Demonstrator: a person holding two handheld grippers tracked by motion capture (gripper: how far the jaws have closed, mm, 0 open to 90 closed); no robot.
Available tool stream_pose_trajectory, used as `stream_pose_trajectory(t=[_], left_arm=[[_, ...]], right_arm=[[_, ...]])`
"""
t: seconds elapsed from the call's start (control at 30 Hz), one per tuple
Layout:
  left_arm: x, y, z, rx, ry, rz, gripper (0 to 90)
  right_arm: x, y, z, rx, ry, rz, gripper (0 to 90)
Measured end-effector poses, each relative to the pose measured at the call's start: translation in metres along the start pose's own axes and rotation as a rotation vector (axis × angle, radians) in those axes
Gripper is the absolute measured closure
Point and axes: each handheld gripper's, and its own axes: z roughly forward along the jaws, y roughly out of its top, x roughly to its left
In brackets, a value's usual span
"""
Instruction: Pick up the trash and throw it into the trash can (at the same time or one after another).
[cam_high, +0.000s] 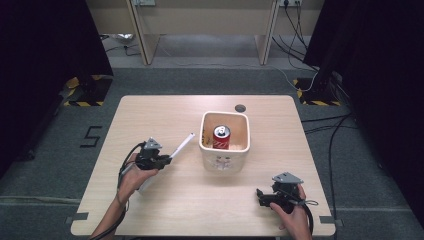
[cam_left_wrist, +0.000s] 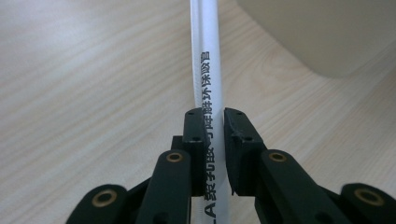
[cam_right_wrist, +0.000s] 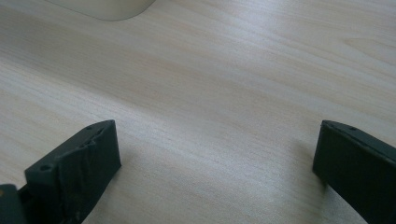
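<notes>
Left gripper (cam_left_wrist: 215, 122) pinches a paper-wrapped straw (cam_left_wrist: 206, 60) at nine o'clock of the bin (cam_high: 225, 156) holding a cola can (cam_high: 221, 137), presumably for lifting; right gripper (cam_right_wrist: 212, 154), spread wide, idles at five o'clock.

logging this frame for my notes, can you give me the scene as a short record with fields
held item: white paper-wrapped straw, printed black text
left gripper: shut on the straw, straw points toward the bin
right gripper: open, nothing between its jaws, low over the table
bin: cream square container, mid-table
bin contents: red soda can, upright
</notes>
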Motion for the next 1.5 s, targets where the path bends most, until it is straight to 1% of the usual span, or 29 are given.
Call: stream_pose_trajectory(t=[0.07,0.1,0.2,0.27,0.3,0.33,0.37,0.4,0.43,0.47,0.5,0.57,0.6,0.63,0.67,0.7,0.73,0.77,0.8,0.87,0.9,0.97,1.0,1.07,1.2,1.23,1.27,1.47,1.5], left_arm=[[0.001,0.004,-0.007,-0.015,-0.005,0.0,78.9],[0.001,0.009,-0.014,-0.028,-0.009,0.003,78.8],[0.002,0.016,-0.024,-0.055,-0.019,0.003,78.8],[0.002,0.02,-0.031,-0.078,-0.034,-0.005,78.8],[0.002,0.02,-0.031,-0.078,-0.034,-0.005,78.8],[0.003,0.023,-0.035,-0.09,-0.036,-0.004,78.8],[0.004,0.03,-0.044,-0.124,-0.052,-0.012,78.8],[0.004,0.03,-0.044,-0.124,-0.052,-0.012,78.8],[0.004,0.039,-0.054,-0.149,-0.063,-0.01,78.7],[0.004,0.039,-0.054,-0.149,-0.063,-0.01,78.8],[0.002,0.048,-0.063,-0.172,-0.062,0.004,78.7],[-0.002,0.057,-0.069,-0.19,-0.075,0.011,78.7],[-0.002,0.057,-0.069,-0.19,-0.075,0.011,78.7],[-0.007,0.065,-0.073,-0.197,-0.09,0.029,78.7],[-0.007,0.065,-0.073,-0.197,-0.09,0.029,78.7],[-0.012,0.072,-0.074,-0.206,-0.113,0.04,78.7],[-0.014,0.076,-0.074,-0.21,-0.123,0.042,78.6],[-0.014,0.076,-0.074,-0.21,-0.123,0.042,78.6],[-0.02,0.084,-0.073,-0.206,-0.127,0.062,78.6],[-0.025,0.091,-0.072,-0.203,-0.135,0.081,78.6],[-0.025,0.091,-0.072,-0.203,-0.135,0.081,78.6],[-0.031,0.098,-0.071,-0.205,-0.144,0.093,78.6],[-0.036,0.105,-0.07,-0.208,-0.156,0.105,78.6],[-0.041,0.113,-0.068,-0.211,-0.17,0.113,78.6],[-0.051,0.128,-0.064,-0.213,-0.182,0.136,78.6],[-0.051,0.128,-0.064,-0.213,-0.182,0.136,78.6],[-0.055,0.135,-0.061,-0.21,-0.187,0.144,78.6],[-0.066,0.151,-0.054,-0.212,-0.202,0.155,78.6],[-0.071,0.157,-0.05,-0.211,-0.203,0.166,78.6]], right_arm=[[0.0,0.0,0.0,0.0,0.0,0.002,0.7],[0.0,0.0,0.0,0.0,0.0,0.002,0.7],[0.0,0.0,0.0,0.0,0.001,0.002,0.7],[0.0,0.0,0.0,-0.001,0.0,0.001,0.7],[0.0,0.0,0.0,0.0,0.0,0.002,0.7],[0.0,0.0,0.0,0.0,0.0,0.002,0.7],[0.0,0.0,0.0,0.0,0.0,0.001,0.7],[0.0,0.0,0.0,0.0,0.0,0.002,0.7],[0.0,0.0,0.0,0.0,0.0,0.001,0.7],[0.0,0.0,0.0,0.0,0.0,0.001,0.7],[0.0,0.0,0.0,0.0,0.001,0.002,0.7],[0.0,0.0,0.0,0.0,0.001,0.0,0.7],[0.0,0.0,0.0,0.0,0.001,0.0,0.7],[0.0,0.0,0.0,0.0,0.0,0.0,0.7],[0.0,0.0,0.0,0.0,0.0,0.001,0.6],[0.0,0.0,0.0,0.002,0.001,-0.001,0.7],[0.0,0.0,0.0,0.002,0.001,0.0,0.7],[0.0,0.0,0.0,0.002,0.001,0.0,0.7],[0.0,0.0,0.0,0.001,0.001,-0.002,0.7],[0.0,0.0,0.0,-0.001,0.001,-0.001,0.6],[0.0,0.0,0.0,-0.001,0.001,-0.001,0.6],[0.0,0.0,0.0,0.0,0.002,0.0,0.6],[0.0,0.0,0.0,0.0,0.0,-0.002,0.6],[0.0,0.0,0.0,0.001,0.001,-0.001,0.6],[0.0,0.0,0.0,0.001,0.002,-0.001,0.7],[0.0,0.0,0.0,0.001,0.002,-0.001,0.7],[0.0,0.0,0.0,0.0,0.001,0.0,0.7],[0.0,0.0,0.0,0.0,0.001,0.0,0.7],[0.0,0.0,0.0,0.0,0.002,-0.001,0.7]])
